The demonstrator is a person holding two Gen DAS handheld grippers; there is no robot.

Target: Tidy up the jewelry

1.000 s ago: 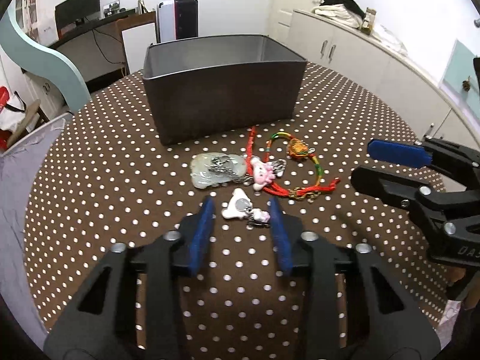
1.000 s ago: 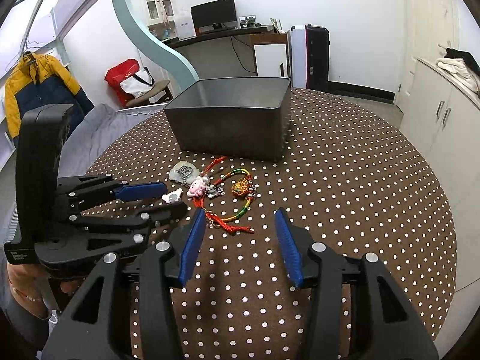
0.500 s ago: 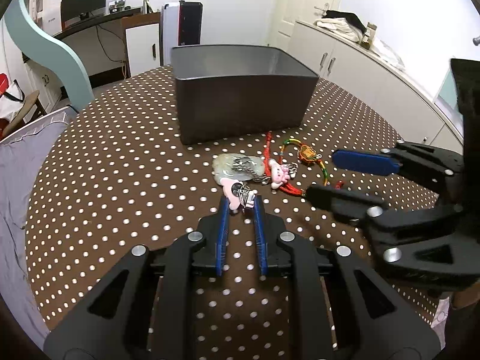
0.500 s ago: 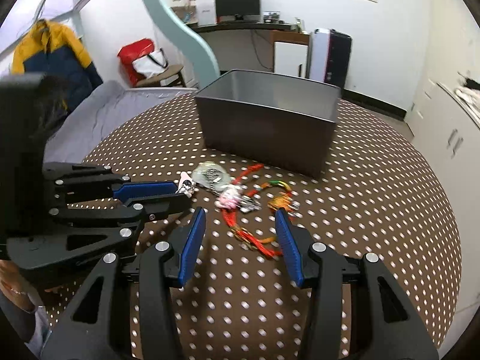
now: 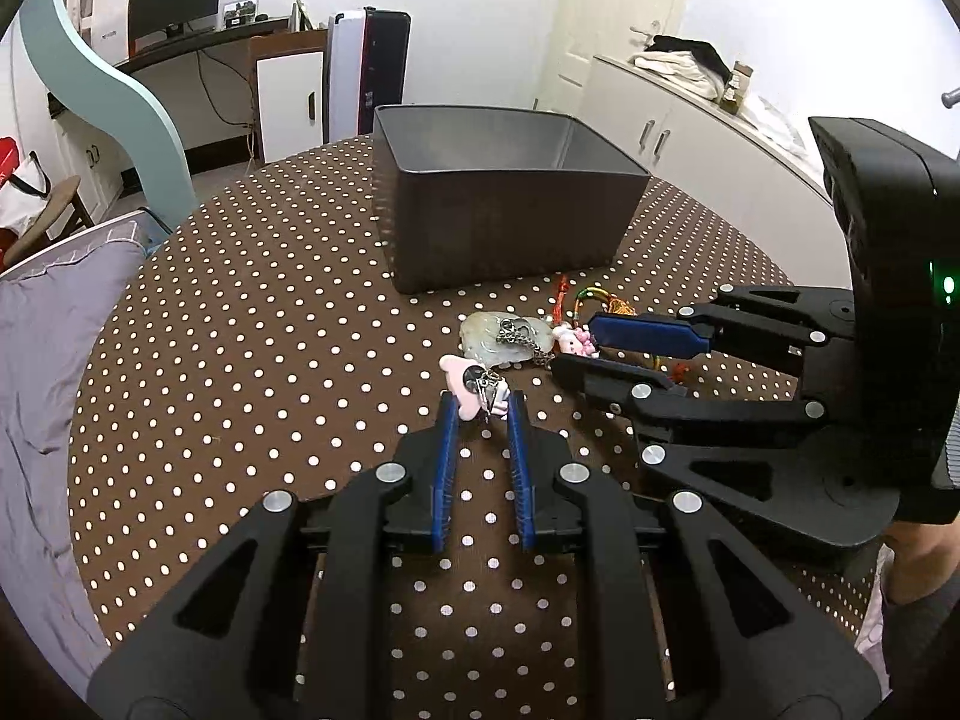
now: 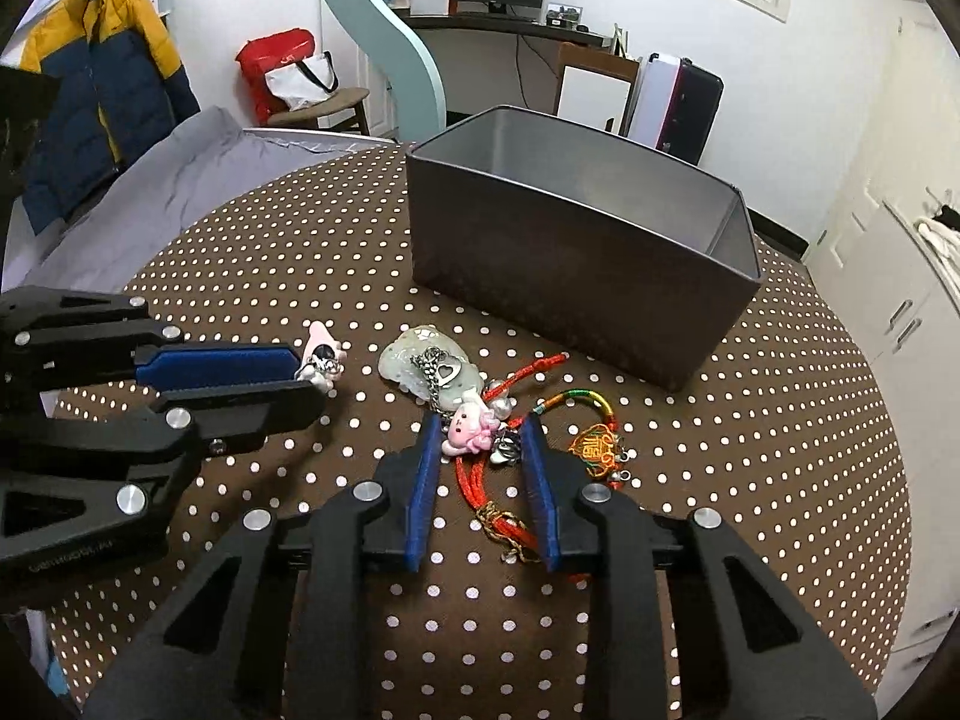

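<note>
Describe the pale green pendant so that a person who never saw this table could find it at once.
Find the grey box on the dotted table. In front of it lies a small heap of jewelry, and the pendant is its flat piece nearest the box. It alone is pale green stone, with a silver chain across it; its neighbours are pink charms and coloured cords.

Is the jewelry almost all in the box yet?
Not yet. The grey tin box looks empty. The left gripper is shut on a small pink charm. The right gripper is closing around the pink doll charm. The jade pendant and braided bracelet are on the table.
</note>
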